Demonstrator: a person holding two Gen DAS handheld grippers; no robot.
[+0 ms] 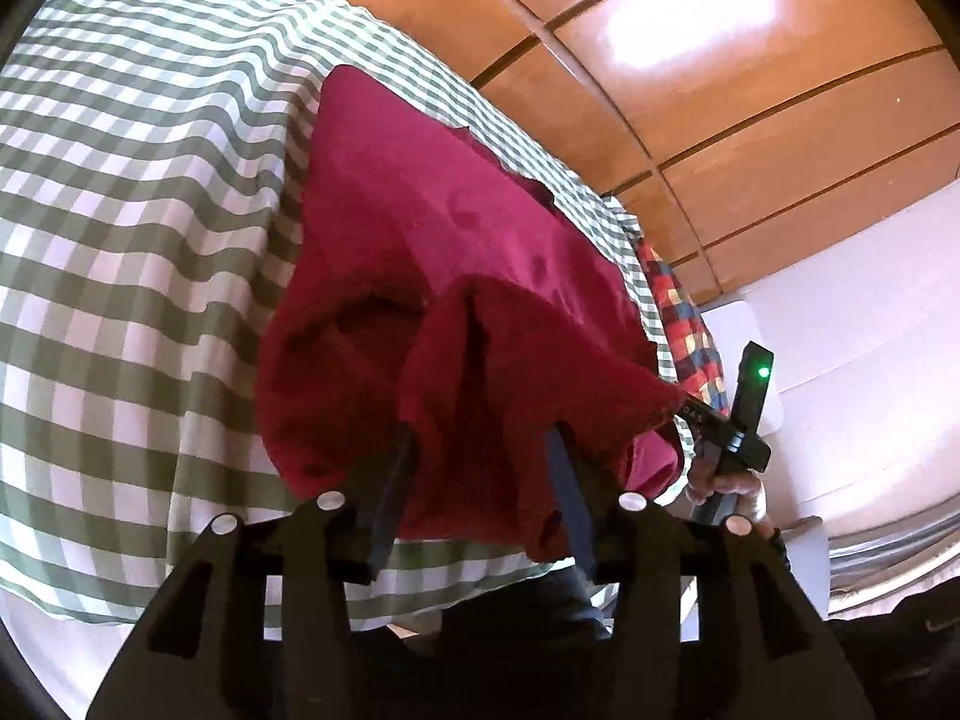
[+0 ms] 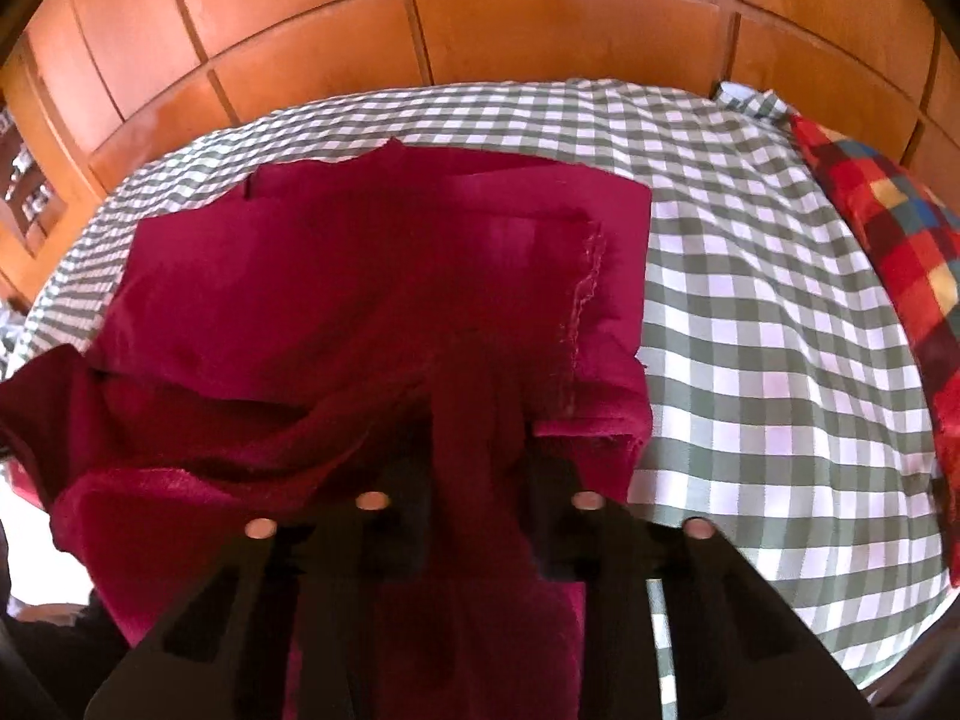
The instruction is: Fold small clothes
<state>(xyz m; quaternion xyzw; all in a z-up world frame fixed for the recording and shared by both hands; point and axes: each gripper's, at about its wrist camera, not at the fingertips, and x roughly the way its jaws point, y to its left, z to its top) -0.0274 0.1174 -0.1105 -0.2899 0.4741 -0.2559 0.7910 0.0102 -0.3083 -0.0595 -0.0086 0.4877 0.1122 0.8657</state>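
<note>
A crimson cloth garment (image 1: 432,228) lies on the green-and-white checked bedsheet (image 1: 132,228). Its near edge is lifted off the sheet. My left gripper (image 1: 480,438) has cloth bunched between its two dark fingers (image 1: 393,480), which stand a hand's width apart; the tips are hidden under the fabric. In the right wrist view the same garment (image 2: 360,276) lies partly folded, with a stitched hem on top. My right gripper (image 2: 480,420) has a strip of the cloth running between its fingers; the tips are hidden. The right gripper's body (image 1: 732,432) shows at the garment's right corner.
A multicoloured checked pillow (image 2: 894,228) lies at the right side of the bed. Orange-brown wooden panelling (image 2: 480,18) stands behind the bed. A white surface (image 1: 870,312) lies past the bed's edge in the left wrist view. Bare checked sheet (image 2: 750,300) spreads right of the garment.
</note>
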